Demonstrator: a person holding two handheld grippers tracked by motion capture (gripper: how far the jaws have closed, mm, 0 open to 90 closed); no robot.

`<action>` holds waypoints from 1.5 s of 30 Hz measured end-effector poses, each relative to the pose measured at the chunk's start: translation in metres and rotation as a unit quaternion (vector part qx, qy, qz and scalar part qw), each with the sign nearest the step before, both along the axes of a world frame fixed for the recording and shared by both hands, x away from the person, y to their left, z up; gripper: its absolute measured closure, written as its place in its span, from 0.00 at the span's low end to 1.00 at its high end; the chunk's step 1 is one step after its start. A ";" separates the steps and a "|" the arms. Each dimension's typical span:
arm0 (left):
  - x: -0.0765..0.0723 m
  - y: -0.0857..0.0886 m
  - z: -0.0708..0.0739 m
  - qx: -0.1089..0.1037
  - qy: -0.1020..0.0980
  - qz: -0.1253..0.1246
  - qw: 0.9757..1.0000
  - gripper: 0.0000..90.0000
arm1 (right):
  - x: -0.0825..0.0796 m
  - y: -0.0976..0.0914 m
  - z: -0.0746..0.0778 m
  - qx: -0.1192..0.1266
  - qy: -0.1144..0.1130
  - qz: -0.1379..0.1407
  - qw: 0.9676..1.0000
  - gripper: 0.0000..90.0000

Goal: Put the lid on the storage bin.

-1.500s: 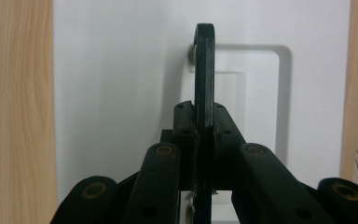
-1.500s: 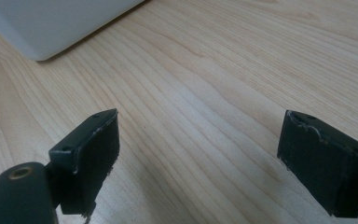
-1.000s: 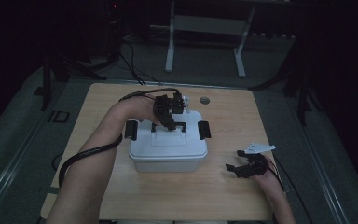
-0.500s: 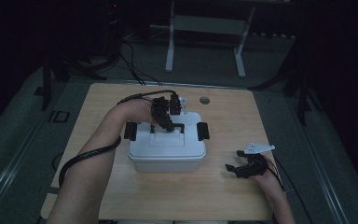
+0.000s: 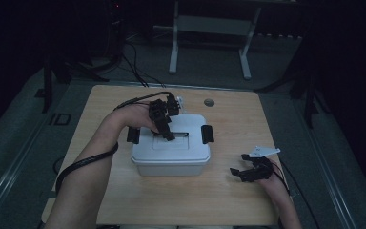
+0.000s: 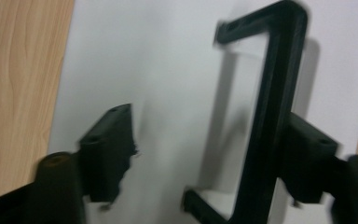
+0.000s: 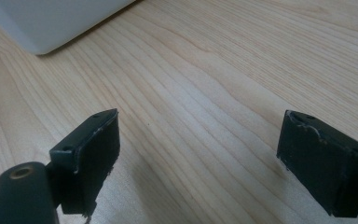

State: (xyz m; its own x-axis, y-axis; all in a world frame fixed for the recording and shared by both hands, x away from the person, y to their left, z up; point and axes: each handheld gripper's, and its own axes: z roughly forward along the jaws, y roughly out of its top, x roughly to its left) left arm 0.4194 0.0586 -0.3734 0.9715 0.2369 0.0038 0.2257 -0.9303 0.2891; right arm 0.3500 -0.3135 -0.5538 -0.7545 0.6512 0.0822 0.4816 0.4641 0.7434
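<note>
A white lidded box stands mid-table with a black handle on its lid. My left gripper points down at that lid. Its jaws have just been opening and now stand wide apart. The black handle lies flat on the white lid between them, close beside the right-hand jaw, and the pads do not press on it. My right gripper rests low over the table to the right of the box. It is open, with bare wood between its jaws.
Black latches sit on the box's right and left sides. A round grommet is set in the wooden table behind the box. A corner of the box shows beyond the right gripper. Dark floor, cables and a stand surround the table.
The left gripper's jaws, shut at the lid's handle before, have spread apart and let it go. The left hand shifted only slightly. The right hand has kept still.
</note>
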 end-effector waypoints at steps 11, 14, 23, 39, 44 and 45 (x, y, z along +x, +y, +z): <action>-0.014 0.019 0.003 -0.019 -0.008 0.005 1.000 0.21 | 0.000 0.000 -0.001 0.000 0.001 -0.002 1.000 0.14; -0.018 0.025 0.004 -0.029 -0.021 0.005 0.999 0.17 | 0.000 0.000 -0.001 -0.003 0.001 -0.002 1.000 0.14; -0.026 0.051 0.006 -0.059 -0.028 0.028 0.997 0.16 | 0.000 0.000 -0.001 -0.002 0.000 -0.003 1.000 0.14; -0.038 0.102 -0.001 -0.100 -0.046 0.076 0.991 0.16 | -0.001 0.000 -0.001 -0.003 -0.005 -0.004 1.000 0.14; -0.042 0.121 -0.001 -0.117 -0.080 0.100 0.985 0.16 | -0.001 0.000 0.000 -0.002 -0.004 -0.005 1.000 0.14; -0.043 0.125 -0.001 -0.125 -0.077 0.106 0.984 0.16 | -0.001 0.000 0.000 -0.003 -0.004 -0.005 1.000 0.14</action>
State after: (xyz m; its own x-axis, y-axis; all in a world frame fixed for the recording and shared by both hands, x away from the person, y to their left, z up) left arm 0.3767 0.1835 -0.3745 0.8926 0.4465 0.0625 0.3433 -0.7628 0.5479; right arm 0.3493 -0.3138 -0.5543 -0.7487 0.6590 0.0724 0.4801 0.4637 0.7447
